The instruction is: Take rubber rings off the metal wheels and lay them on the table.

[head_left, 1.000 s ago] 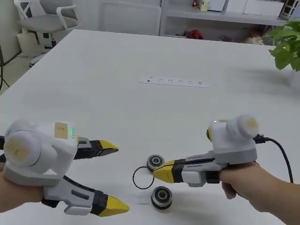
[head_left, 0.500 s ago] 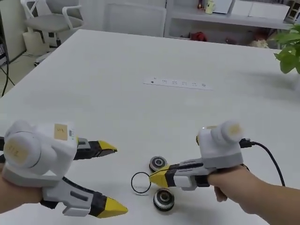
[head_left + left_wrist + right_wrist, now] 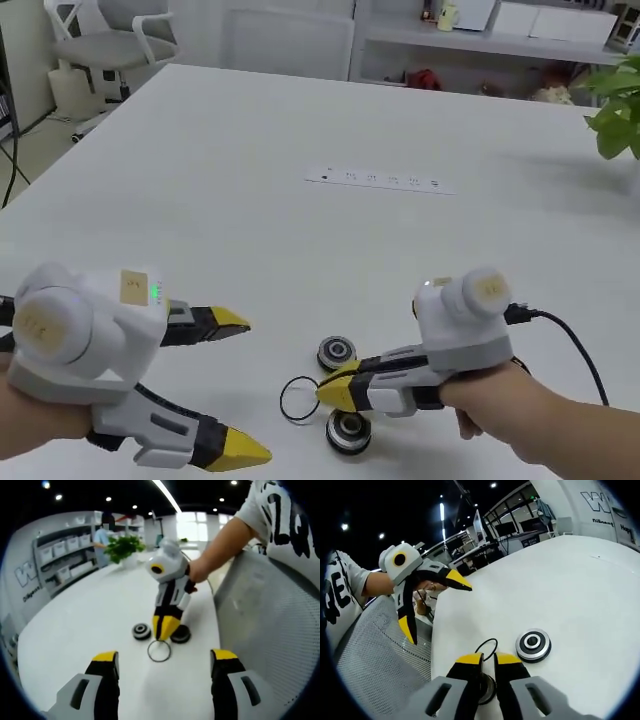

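Right now the right tool (image 3: pixel 325 393) is pinching the rubber ring (image 3: pixel 298 398) near the front edge of the surface (image 3: pixel 300 250), just beside the far wheel (image 3: pixel 337 352) and near wheel (image 3: pixel 348 430); the left tool (image 3: pixel 242 387) is hovering, spread wide.

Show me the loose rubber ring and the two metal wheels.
rubber ring (image 3: pixel 282 400): head view, left edge of loop.
far wheel (image 3: pixel 337 352): head view, hub.
near wheel (image 3: pixel 349 432): head view, top face.

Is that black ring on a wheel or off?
Off: the rubber ring rests on the table beside the metal wheels, around neither.
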`<state>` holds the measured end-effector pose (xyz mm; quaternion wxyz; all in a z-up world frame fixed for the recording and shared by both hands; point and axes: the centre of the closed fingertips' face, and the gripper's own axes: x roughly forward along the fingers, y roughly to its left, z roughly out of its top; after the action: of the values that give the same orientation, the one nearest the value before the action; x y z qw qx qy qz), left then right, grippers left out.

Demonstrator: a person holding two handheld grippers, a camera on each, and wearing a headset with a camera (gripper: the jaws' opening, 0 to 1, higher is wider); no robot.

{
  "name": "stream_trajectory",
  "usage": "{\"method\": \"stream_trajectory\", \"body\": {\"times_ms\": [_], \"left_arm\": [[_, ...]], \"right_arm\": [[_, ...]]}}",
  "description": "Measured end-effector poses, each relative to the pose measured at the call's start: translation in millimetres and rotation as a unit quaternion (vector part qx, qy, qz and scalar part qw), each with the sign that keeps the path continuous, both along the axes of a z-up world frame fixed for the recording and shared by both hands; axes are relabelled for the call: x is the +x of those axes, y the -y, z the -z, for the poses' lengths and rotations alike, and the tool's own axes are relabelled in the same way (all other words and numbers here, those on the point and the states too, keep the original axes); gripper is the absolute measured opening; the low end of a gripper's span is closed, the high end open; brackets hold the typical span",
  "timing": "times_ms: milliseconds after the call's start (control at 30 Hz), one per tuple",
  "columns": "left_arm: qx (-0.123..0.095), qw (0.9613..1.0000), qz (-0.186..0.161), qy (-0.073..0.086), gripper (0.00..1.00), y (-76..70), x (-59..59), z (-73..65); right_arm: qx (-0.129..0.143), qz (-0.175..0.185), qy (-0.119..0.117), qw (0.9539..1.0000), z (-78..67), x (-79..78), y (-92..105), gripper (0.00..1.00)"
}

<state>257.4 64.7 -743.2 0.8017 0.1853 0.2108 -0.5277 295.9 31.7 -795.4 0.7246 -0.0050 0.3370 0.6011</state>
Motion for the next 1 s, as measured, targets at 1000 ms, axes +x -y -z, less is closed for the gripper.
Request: {"method": "stream_trajectory", "body": {"times_ms": [1000], "left_arm": [[0.002, 0.9998, 0.018, 0.003, 0.72, 25.9, 13.0, -8.6]], "right_arm": [[0.047, 0.01, 0.023, 0.9986, -40.1, -1.0, 24.8, 0.23]]}}
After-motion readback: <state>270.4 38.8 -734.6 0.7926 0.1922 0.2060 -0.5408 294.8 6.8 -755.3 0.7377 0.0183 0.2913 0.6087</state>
